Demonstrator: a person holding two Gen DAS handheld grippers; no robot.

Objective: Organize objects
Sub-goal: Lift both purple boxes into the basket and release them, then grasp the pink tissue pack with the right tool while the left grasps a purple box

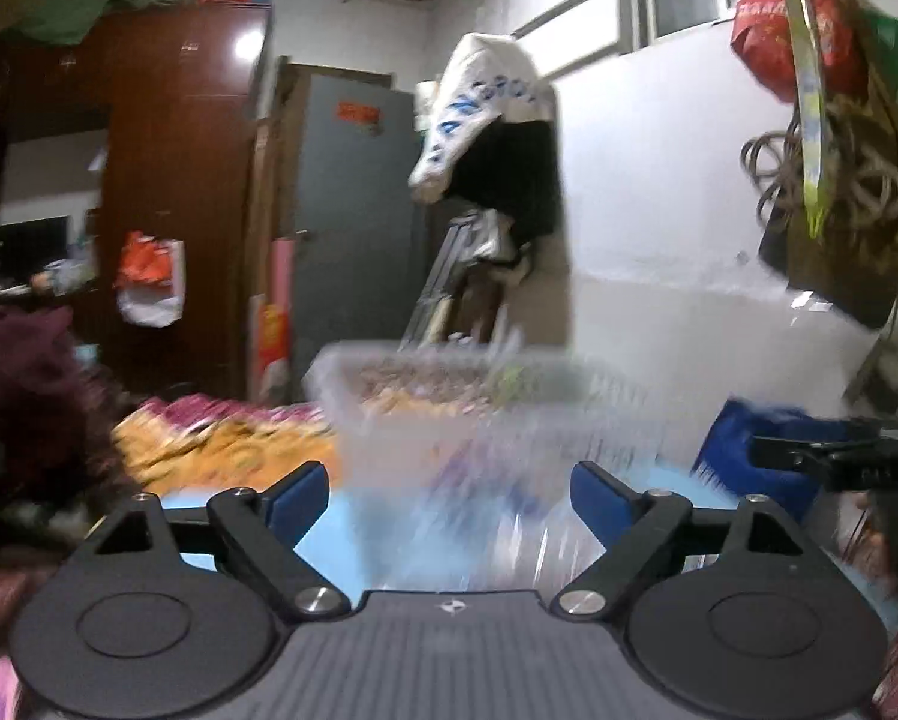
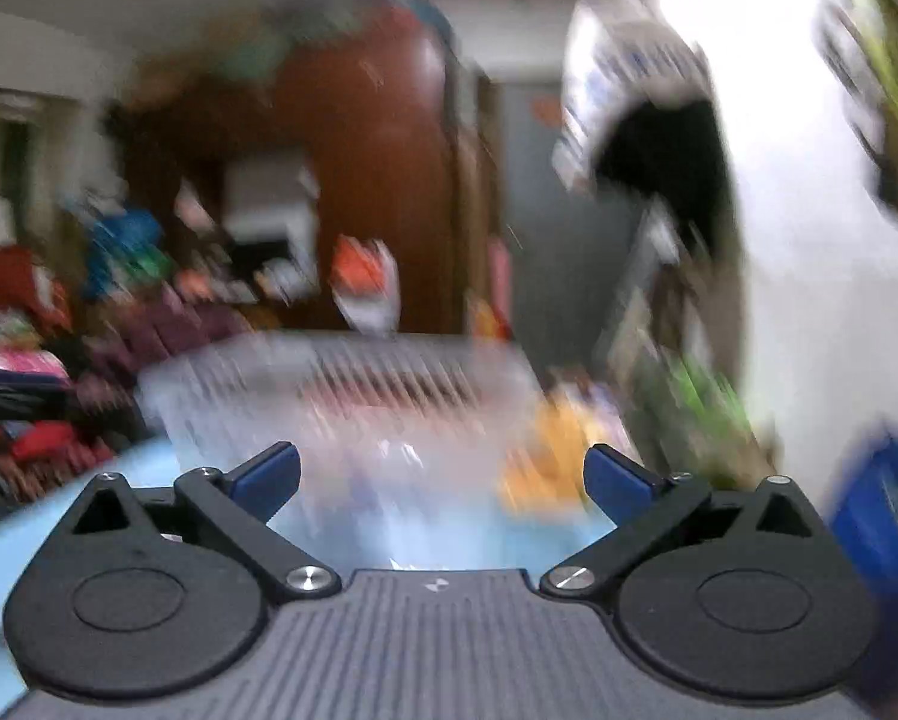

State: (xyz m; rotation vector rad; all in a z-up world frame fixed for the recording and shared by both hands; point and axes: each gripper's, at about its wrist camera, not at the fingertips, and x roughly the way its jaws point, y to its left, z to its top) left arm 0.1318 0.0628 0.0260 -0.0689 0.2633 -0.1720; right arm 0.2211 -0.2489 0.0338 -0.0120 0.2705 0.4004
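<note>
A clear plastic bin (image 1: 449,414) stands on a light blue surface (image 1: 341,534), just ahead of my left gripper (image 1: 449,495). It holds several blurred items. My left gripper is open and empty, its blue pads either side of the bin's near wall. In the right wrist view the same bin (image 2: 341,396) is heavily blurred ahead of my right gripper (image 2: 443,480), which is open and empty. The right gripper's black body (image 1: 838,456) shows at the right edge of the left wrist view.
A blue box (image 1: 742,456) sits to the right of the bin, also at the right edge of the right wrist view (image 2: 880,516). Colourful bedding (image 1: 221,438) lies left. A brown wardrobe (image 1: 179,180), grey door (image 1: 353,228) and hanging bags (image 1: 832,138) stand behind.
</note>
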